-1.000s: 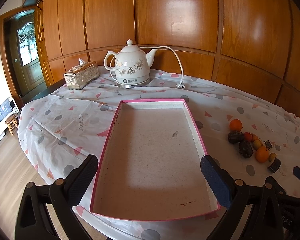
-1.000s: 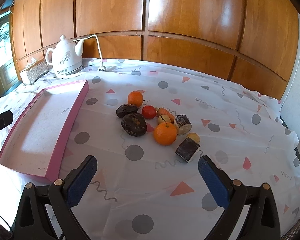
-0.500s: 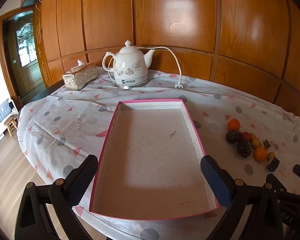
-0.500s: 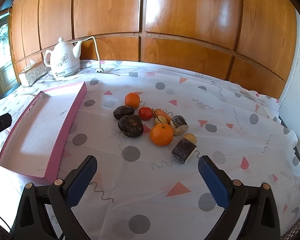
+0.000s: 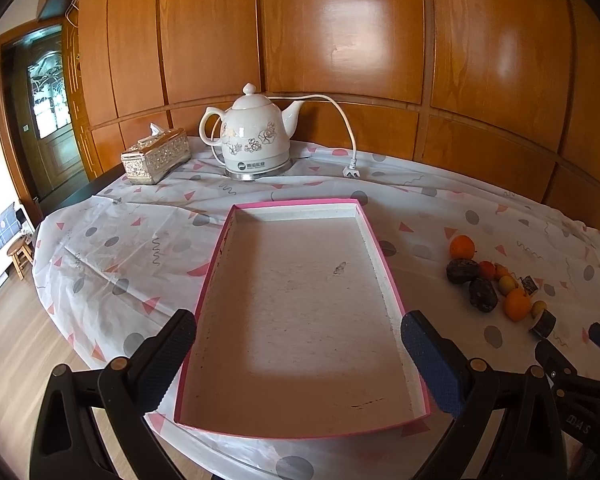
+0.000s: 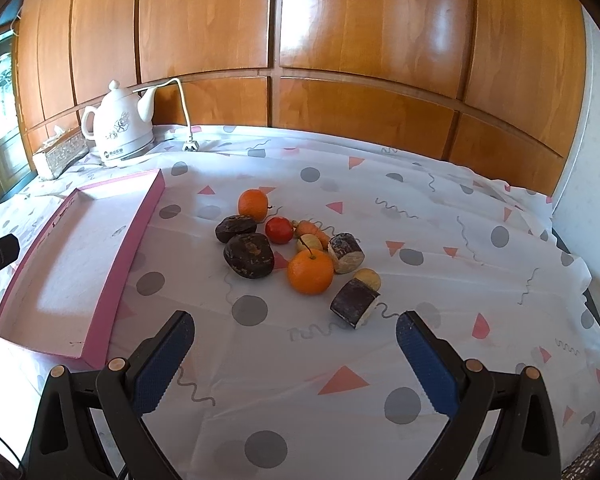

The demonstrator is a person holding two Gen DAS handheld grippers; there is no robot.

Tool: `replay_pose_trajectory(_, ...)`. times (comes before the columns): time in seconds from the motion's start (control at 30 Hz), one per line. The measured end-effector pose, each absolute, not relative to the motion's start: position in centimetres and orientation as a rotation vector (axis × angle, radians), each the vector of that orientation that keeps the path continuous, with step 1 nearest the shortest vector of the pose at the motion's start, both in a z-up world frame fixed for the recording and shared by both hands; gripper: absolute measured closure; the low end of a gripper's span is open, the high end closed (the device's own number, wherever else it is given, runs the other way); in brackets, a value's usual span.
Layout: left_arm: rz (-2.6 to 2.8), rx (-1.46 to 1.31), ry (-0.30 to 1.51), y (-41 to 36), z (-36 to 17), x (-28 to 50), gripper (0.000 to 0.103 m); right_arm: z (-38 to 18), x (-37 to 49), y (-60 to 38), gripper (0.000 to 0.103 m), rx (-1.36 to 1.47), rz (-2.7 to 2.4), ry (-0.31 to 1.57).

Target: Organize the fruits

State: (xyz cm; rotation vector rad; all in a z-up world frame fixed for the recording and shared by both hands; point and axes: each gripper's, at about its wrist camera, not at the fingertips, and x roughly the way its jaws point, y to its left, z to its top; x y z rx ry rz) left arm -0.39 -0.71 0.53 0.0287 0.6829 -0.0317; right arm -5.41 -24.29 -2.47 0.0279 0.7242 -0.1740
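The right gripper (image 6: 292, 354) is wide apart and holds nothing, and the fruit pile lies just ahead of it on the spotted tablecloth (image 6: 420, 216), with the dark cut piece (image 6: 354, 303) nearest and the big orange (image 6: 310, 271) just behind. The left gripper (image 5: 298, 360) is wide apart too, over the near end of the pink tray (image 5: 384, 256), whose long side runs away from it. The right gripper looks the nearer one to the fruit, and the tray sits to its left.

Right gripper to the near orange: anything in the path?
Nothing visible. The right gripper, jaws open, has only bare tablecloth ahead of the near orange. The dark cut piece lies right of that line.
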Motion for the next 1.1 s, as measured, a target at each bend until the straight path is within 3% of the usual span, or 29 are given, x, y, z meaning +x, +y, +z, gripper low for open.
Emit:
replay_pose_trajectory(0.57, -0.072, 0.052, 0.693, -1.8, 0.4, -0.4, 0.000, -2.5, -5.6, -26.1, 0.000, 0.057, -0.206, 0.715)
replay_pose_trajectory(1.1, -0.291, 0.003, 0.787, -3.9, -0.3, 0.4, 0.000, -5.8, -7.0, -38.0, 0.000, 0.211, -0.520, 0.789)
